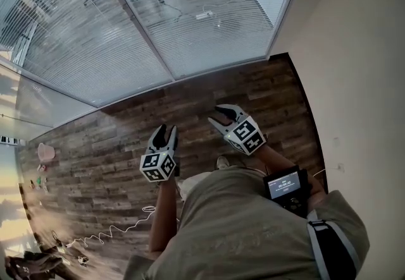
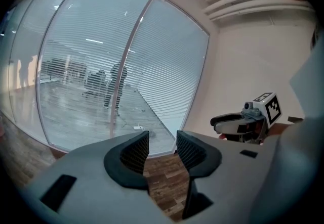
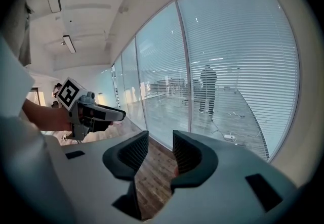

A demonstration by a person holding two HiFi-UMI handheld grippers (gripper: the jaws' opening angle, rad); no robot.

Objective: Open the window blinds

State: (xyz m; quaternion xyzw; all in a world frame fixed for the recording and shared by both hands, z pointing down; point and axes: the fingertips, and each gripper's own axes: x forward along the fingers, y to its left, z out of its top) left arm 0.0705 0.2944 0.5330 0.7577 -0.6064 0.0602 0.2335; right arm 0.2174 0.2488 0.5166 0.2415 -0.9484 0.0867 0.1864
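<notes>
- At the far left of the head view, a bare glass pane [image 1: 28,105] meets the wooden floor [image 1: 114,146]. It seems to carry no slats, though the glare there makes this hard to judge.
- A white coiled cable [image 1: 114,231] lies on the floor near the lower left.
- The window blinds [image 1: 209,32] hang lowered across the two wide panes ahead of the person, with slats running from the top down to the floor line. A slim frame post [image 1: 136,19] divides the panes.
- The left gripper view shows the blinds [image 2: 167,66] well apart from the jaws. A dim standing figure shows in the glass.
- The left gripper [image 1: 167,129] is held out over the floor and points toward the window. In its own view [image 2: 162,144] the jaws stand well apart, with only floorboards showing between the ribbed pads.
- The right gripper [image 1: 217,115] is just beside it, slightly nearer the blinds and touching nothing. In its own view [image 3: 161,147] the gap is narrower and empty, with bare floor between the pads.
- Each gripper shows in the other's view, the right one [image 2: 216,122] and the left one [image 3: 120,114], both in mid-air.
- A small device with a lit screen [image 1: 285,185] sits by the person's right forearm.
- A plain pale wall [image 1: 354,51] closes the right side and meets the blinds at the corner.
</notes>
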